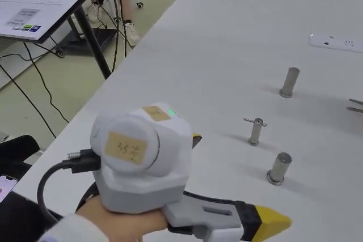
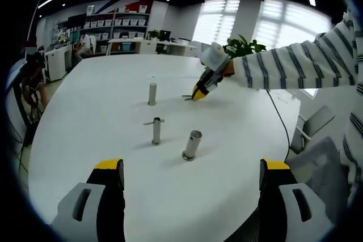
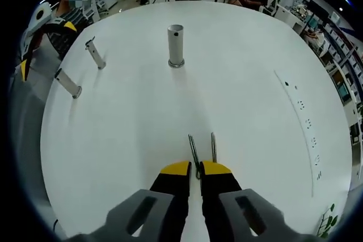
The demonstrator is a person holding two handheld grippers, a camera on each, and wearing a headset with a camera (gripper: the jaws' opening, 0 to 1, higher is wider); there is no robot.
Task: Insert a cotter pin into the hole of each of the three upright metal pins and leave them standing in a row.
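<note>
Pinching a cotter pin point(image 3: 193, 147), right claw point(image 3: 195, 169) clenched, low over the table point(image 3: 255, 55), well apart from the middle pin point(image 2: 156, 130); left claw point(image 2: 191, 165) released, facing that pin, two bare pins point(image 2: 152, 93) flanking it.

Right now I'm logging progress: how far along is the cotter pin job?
One of three done: the middle pin has a cotter pin through its hole. In hand: the right gripper is shut on a second cotter pin. Left to do: the far pin and near pin carry no cotter pin yet. All three stand in a row.
</note>
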